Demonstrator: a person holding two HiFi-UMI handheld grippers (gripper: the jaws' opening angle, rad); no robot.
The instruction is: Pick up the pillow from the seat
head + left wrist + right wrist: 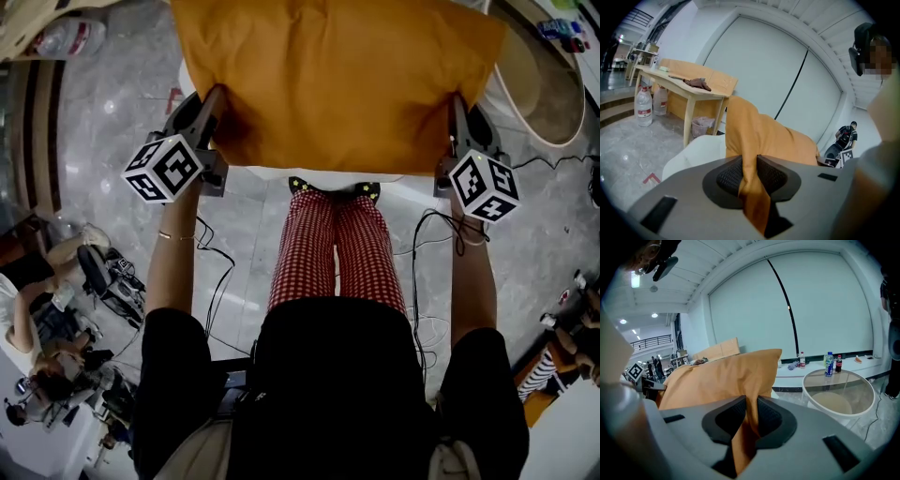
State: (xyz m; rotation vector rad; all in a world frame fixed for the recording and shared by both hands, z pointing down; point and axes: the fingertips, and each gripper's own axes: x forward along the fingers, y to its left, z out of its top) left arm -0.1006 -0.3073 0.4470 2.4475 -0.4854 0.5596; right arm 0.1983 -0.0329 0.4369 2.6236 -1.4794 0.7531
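Pillow (337,84) is pinched at 8 o'clock by the left gripper (211,101) and at 4 o'clock by the right gripper (457,108); it is judged lifted off the seat (693,150).

Pillow (337,84) spans left tool (214,99) to right tool (457,105), seemingly over seat (696,152).

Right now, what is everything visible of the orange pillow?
The pillow is a soft, roughly square cushion in plain mustard-orange fabric, lightly creased. It is held spread out in front of the person. The left gripper pinches its near left corner and the right gripper pinches its near right corner, with fabric bunched between the pads. It is over the white seat; whether it touches the seat cannot be told.
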